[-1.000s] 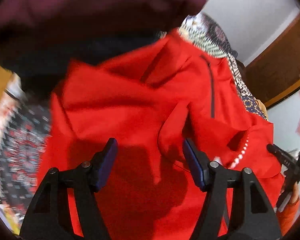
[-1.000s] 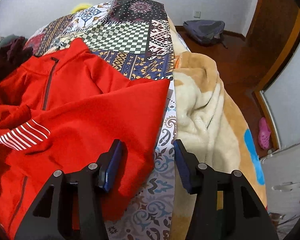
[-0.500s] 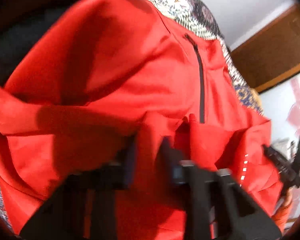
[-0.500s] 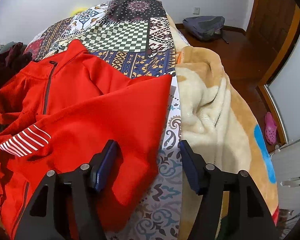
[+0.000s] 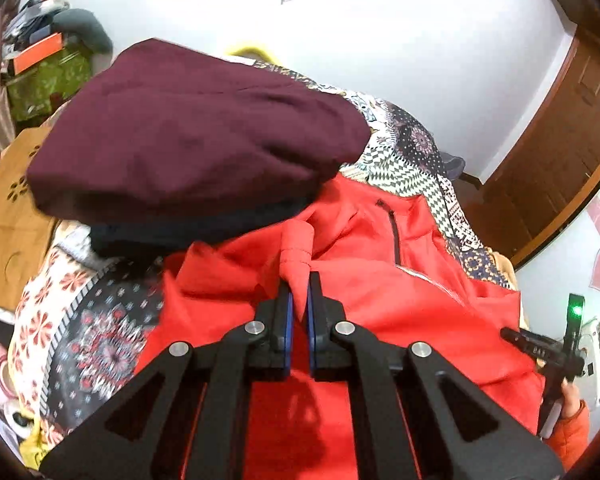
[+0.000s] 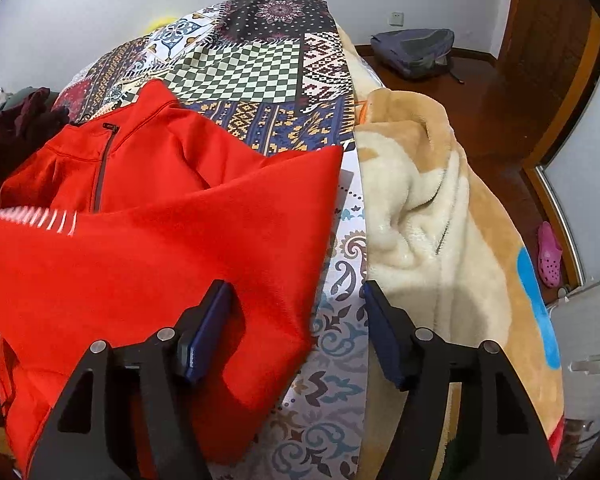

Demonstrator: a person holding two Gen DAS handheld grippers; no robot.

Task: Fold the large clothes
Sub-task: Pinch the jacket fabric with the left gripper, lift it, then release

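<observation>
Sleeve fold under way on the patchwork bedspread (image 6: 260, 56), where the red zip-neck fleece pullover (image 6: 148, 248) lies.
Left gripper (image 5: 298, 300) pinches its sleeve (lifted); right gripper (image 6: 296, 300), opening, holds nothing; next, carry the sleeve across.

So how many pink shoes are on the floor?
1. A pink clog-style shoe lies on the wooden floor at the right, past the fluffy beige blanket. Its partner may be hidden beyond the bed's edge.
</observation>
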